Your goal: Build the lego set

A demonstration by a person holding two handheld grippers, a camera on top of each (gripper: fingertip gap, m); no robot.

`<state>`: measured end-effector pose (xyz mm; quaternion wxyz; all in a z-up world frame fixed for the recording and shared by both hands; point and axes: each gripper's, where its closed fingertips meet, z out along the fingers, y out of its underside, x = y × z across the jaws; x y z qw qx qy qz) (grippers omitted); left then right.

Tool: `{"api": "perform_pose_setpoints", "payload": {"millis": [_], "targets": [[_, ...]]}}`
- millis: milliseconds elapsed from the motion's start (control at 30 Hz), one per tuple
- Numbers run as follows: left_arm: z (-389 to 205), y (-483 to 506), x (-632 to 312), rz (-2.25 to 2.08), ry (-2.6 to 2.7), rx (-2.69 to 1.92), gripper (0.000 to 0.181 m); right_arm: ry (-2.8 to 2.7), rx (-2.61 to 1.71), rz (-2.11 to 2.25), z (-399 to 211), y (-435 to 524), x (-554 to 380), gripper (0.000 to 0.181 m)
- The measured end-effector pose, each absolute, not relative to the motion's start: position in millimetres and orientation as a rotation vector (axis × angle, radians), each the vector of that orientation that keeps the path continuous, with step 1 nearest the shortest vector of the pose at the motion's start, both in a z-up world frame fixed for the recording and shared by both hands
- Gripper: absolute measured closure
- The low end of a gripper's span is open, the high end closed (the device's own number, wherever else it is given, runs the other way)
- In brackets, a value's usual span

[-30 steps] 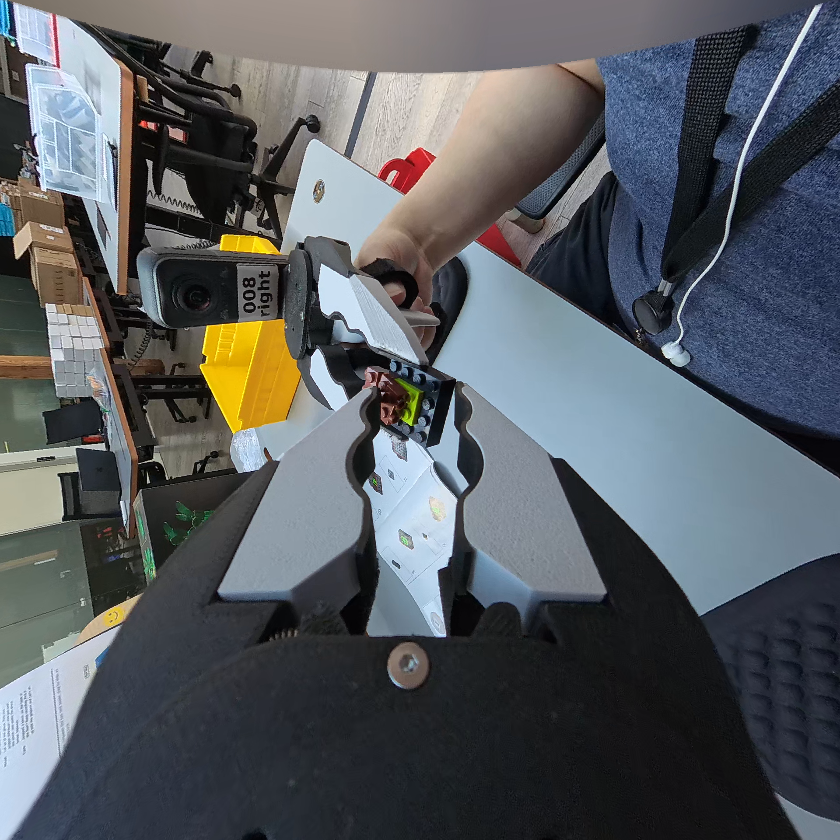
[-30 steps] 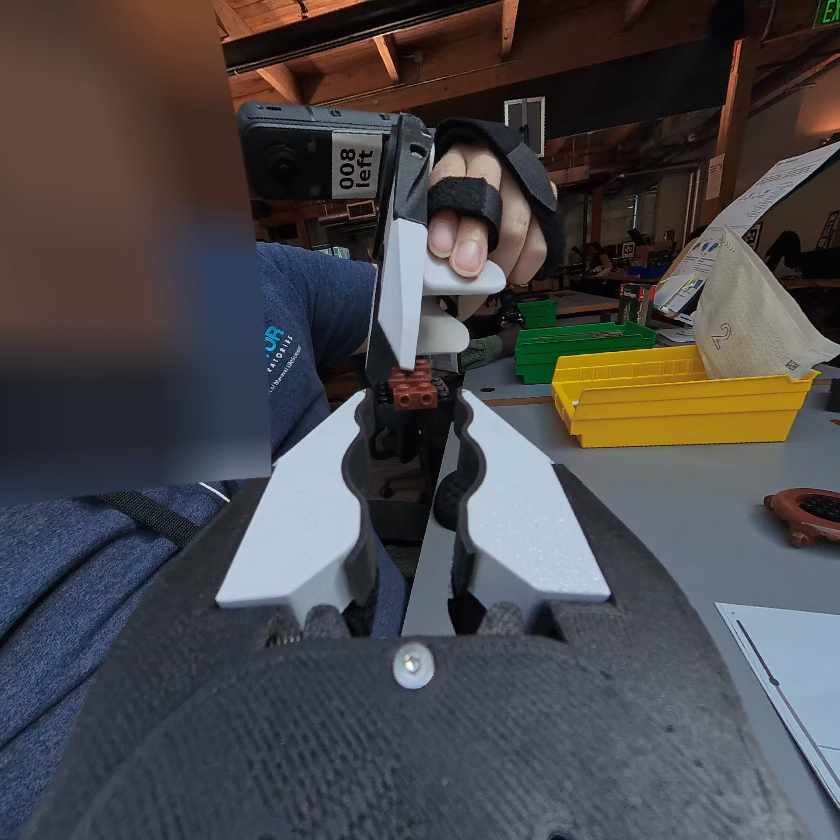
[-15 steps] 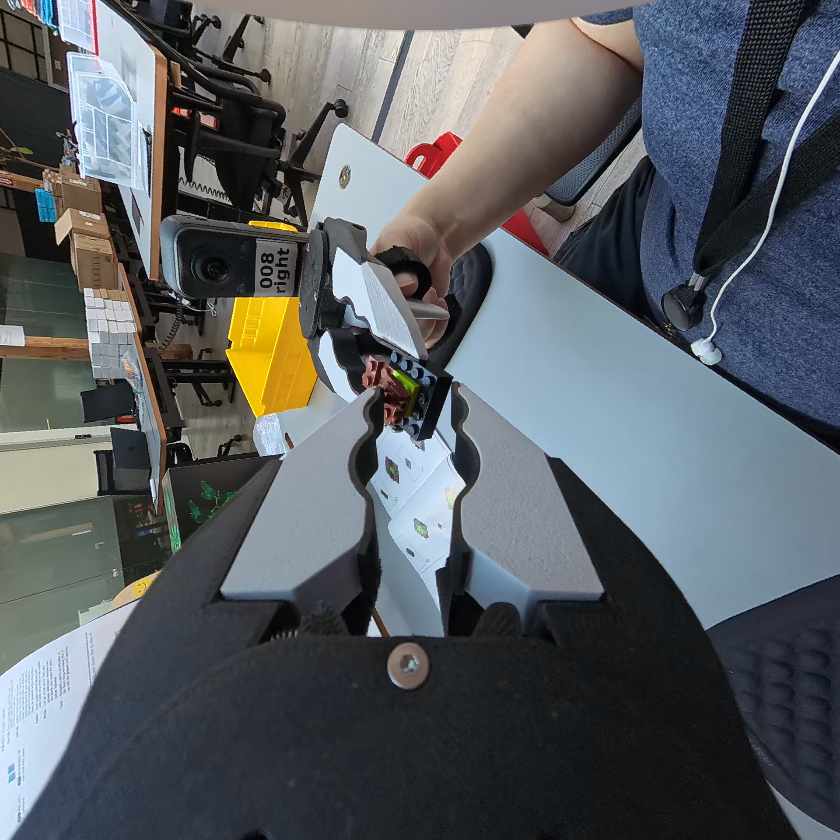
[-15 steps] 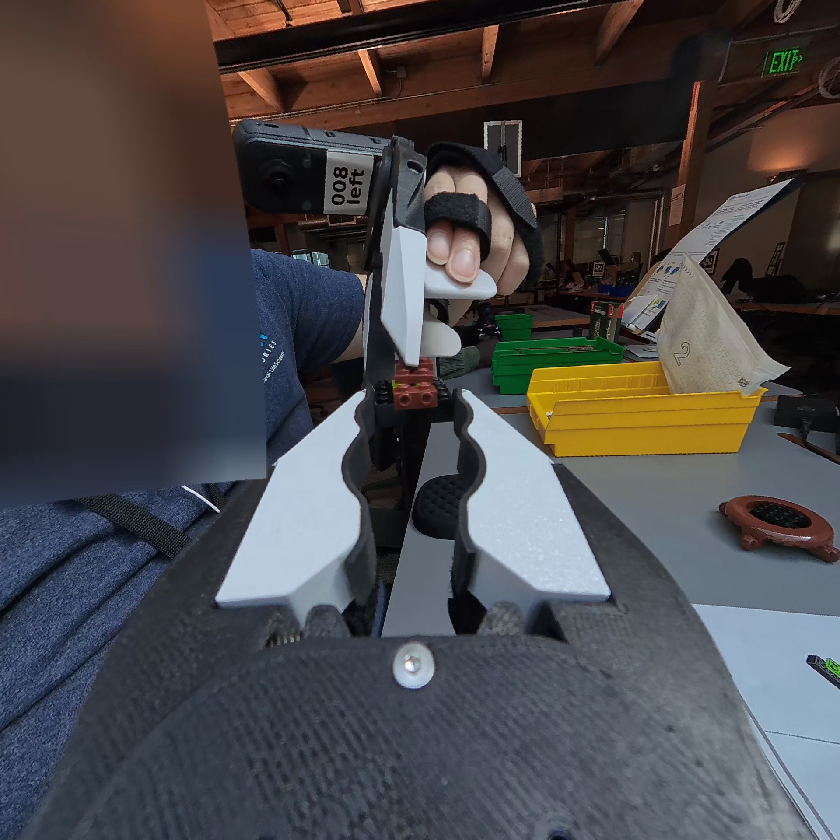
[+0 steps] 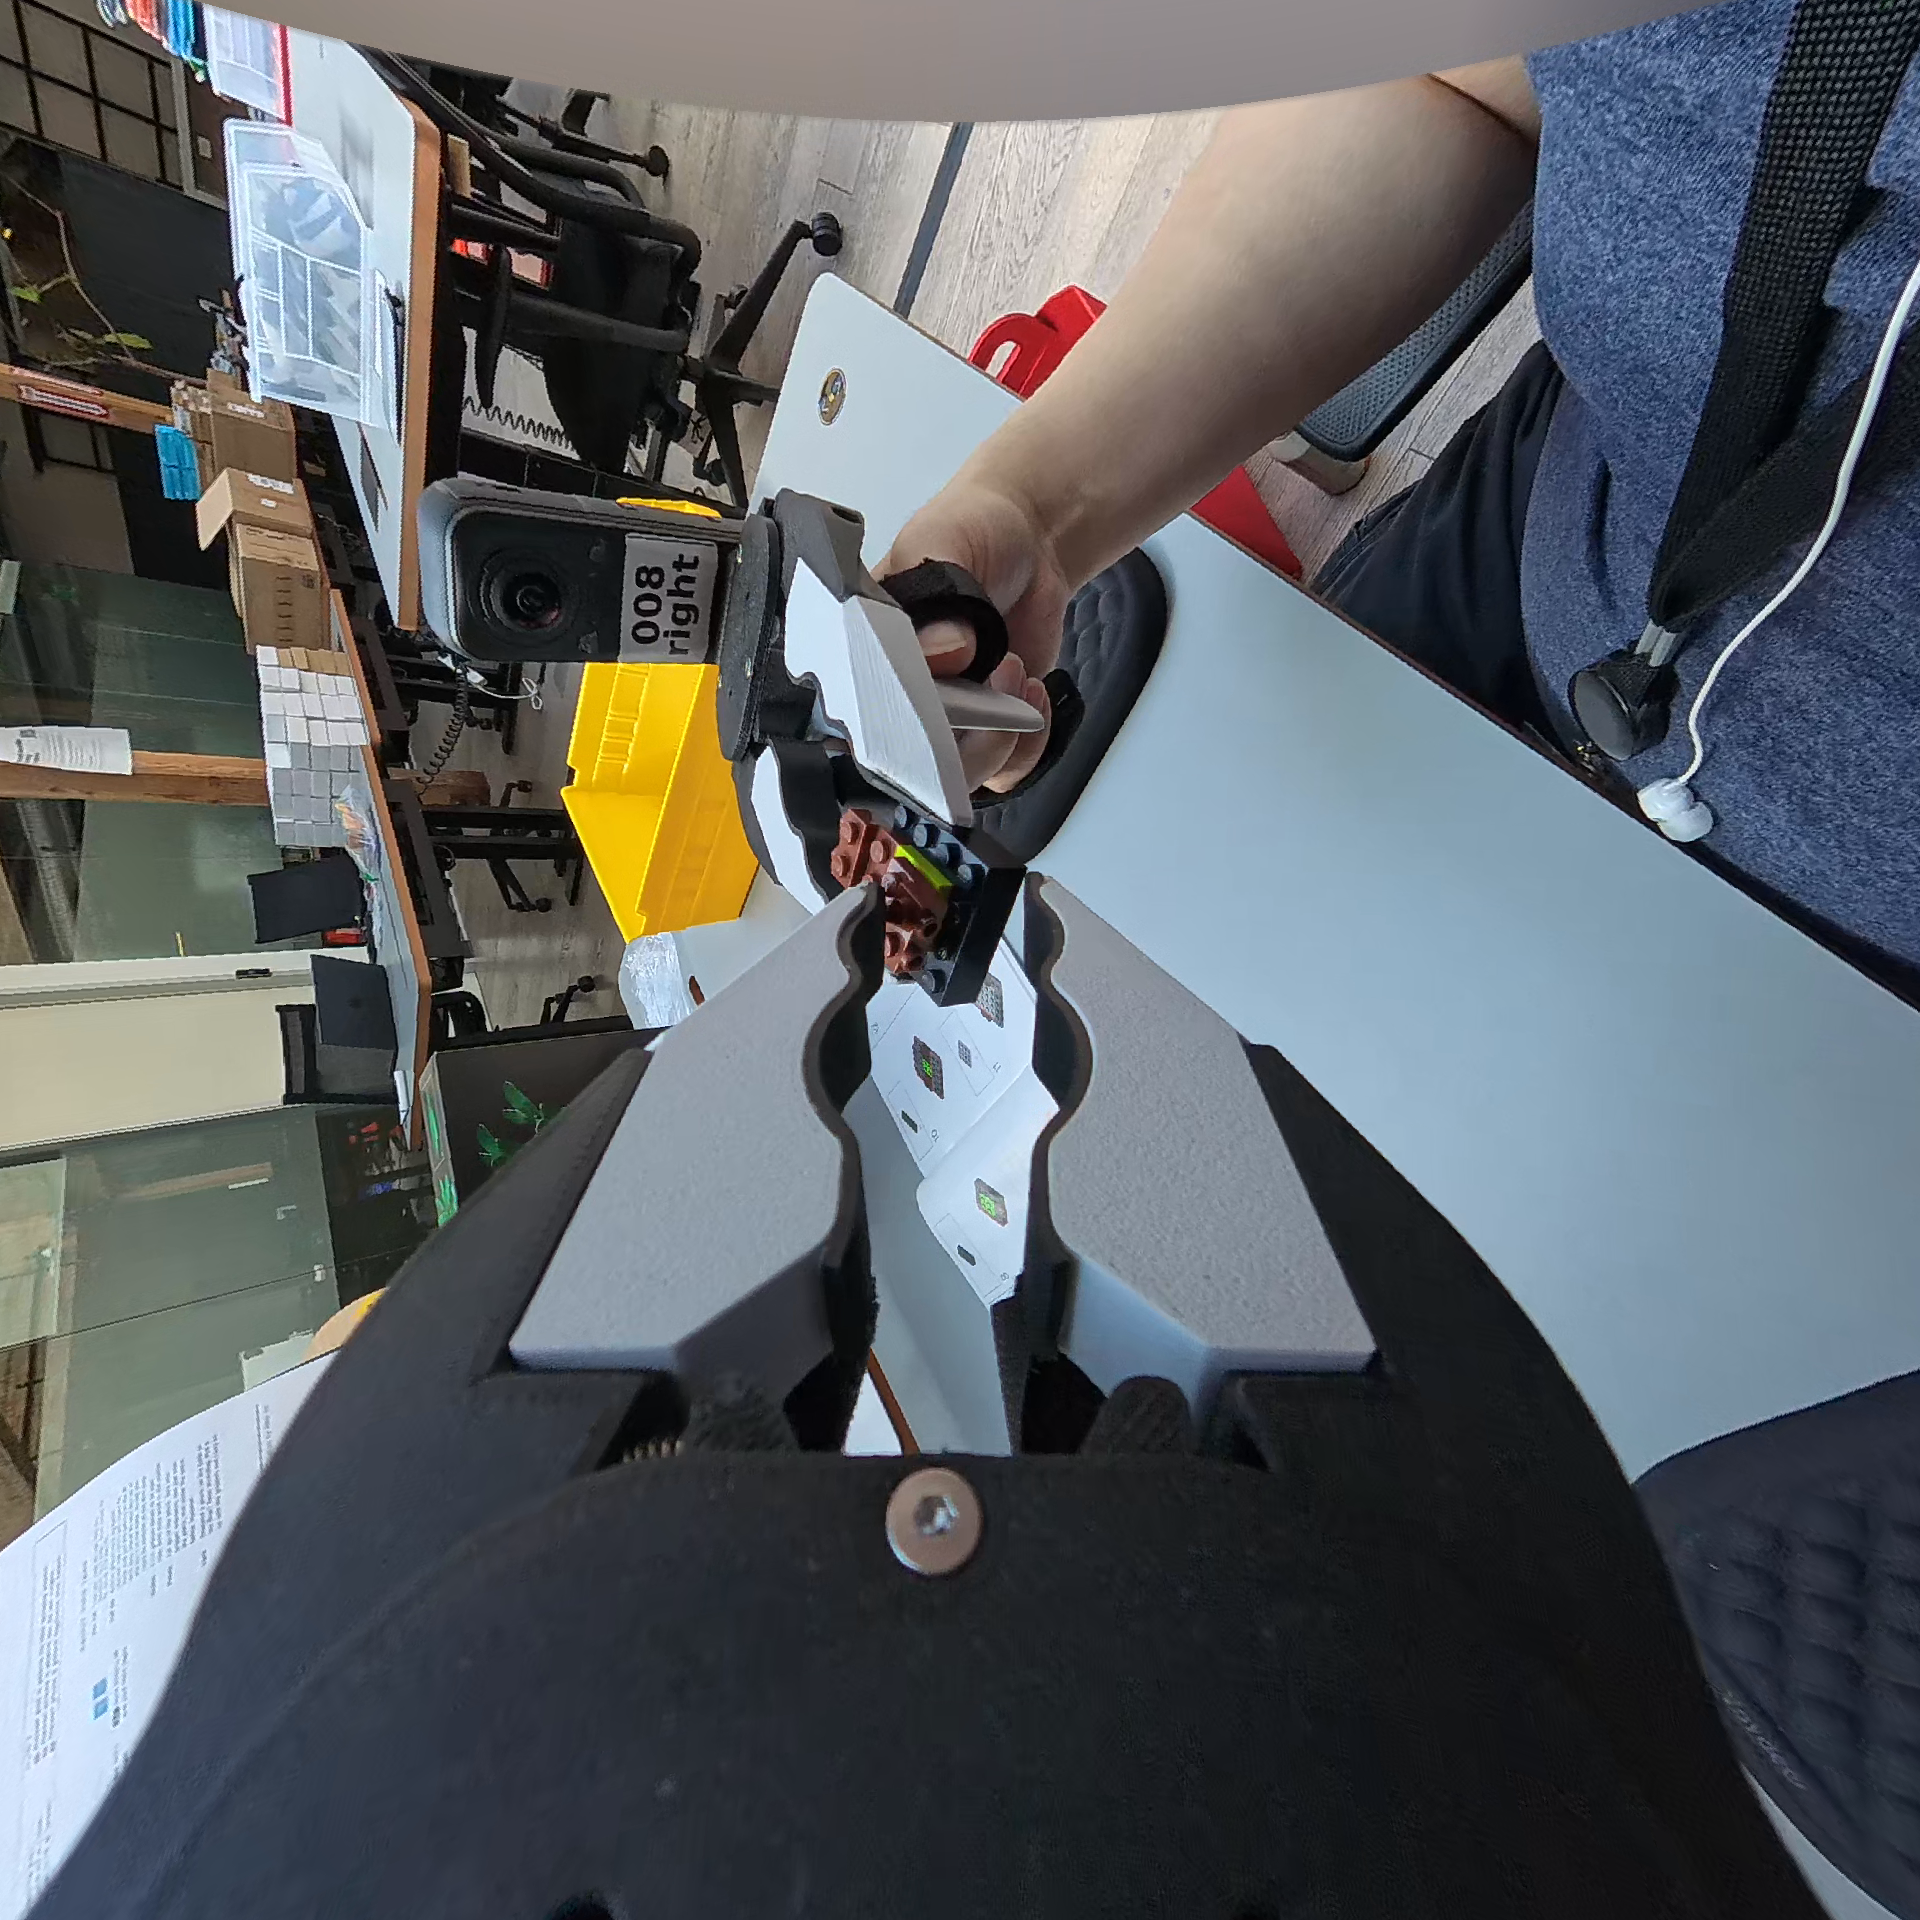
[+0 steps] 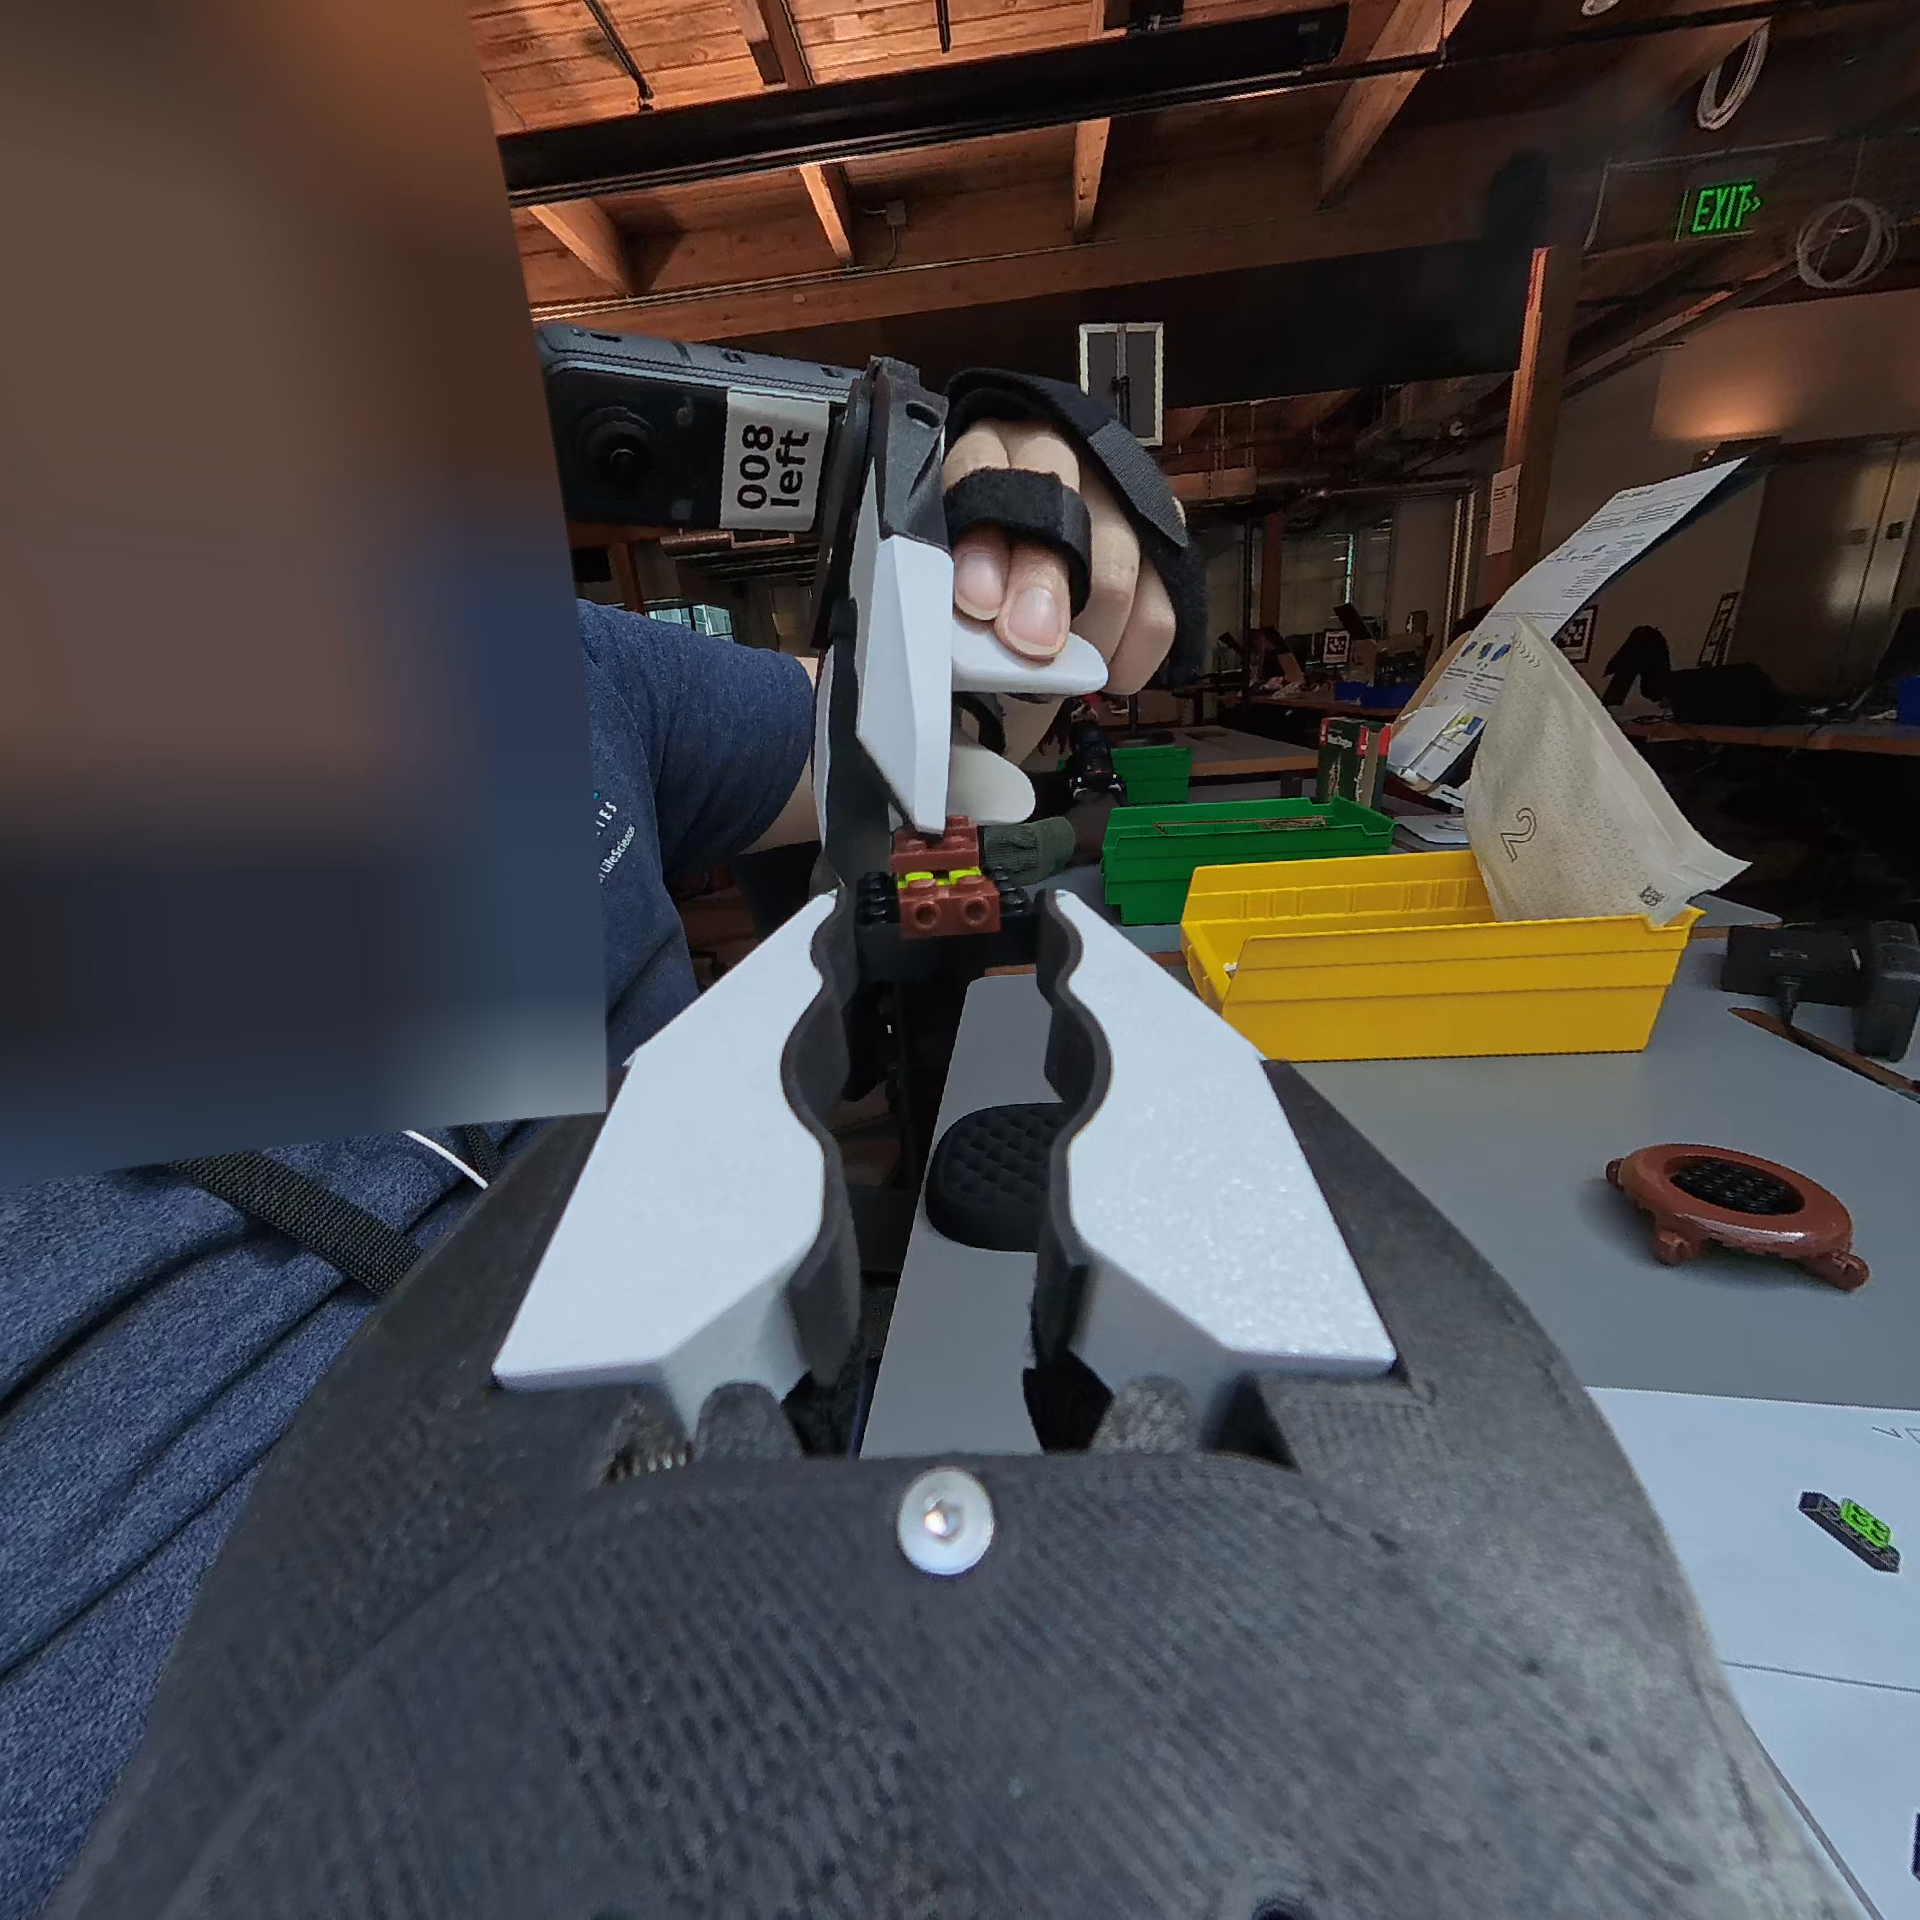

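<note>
1. Right tongs (image 6: 940,914) hold the dark lego plate (image 6: 883,899) by its edges, centre frame.
2. Left tongs (image 5: 940,914) are closed on a brown brick (image 5: 914,925) against it.
3. Skewed pressure could pop the brick loose onto the desk (image 5: 1403,987).

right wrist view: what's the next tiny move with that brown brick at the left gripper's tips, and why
Probably press the left gripper straight into the black plate to seat the upper brown brick: it sits at those tips above the lime piece, and the right gripper holds the plate.
</note>
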<state>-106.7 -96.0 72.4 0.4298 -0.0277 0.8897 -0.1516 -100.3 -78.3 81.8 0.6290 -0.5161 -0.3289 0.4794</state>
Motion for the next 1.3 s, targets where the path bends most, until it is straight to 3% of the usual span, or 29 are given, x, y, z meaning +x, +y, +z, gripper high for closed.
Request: {"api": "perform_pose_setpoints", "payload": {"millis": [833,1300], "targets": [[78.9,-90.3,-104.7,-0.31,2.161,-0.047,0.171,-0.712,-1.148,1.119,85.4,-77.0,-95.3,0.148],[75.4,-87.6,-106.1,-0.277,2.198,-0.047,0.165,-0.653,-1.126,1.193,85.7,-72.1,-93.7,0.149]]}}
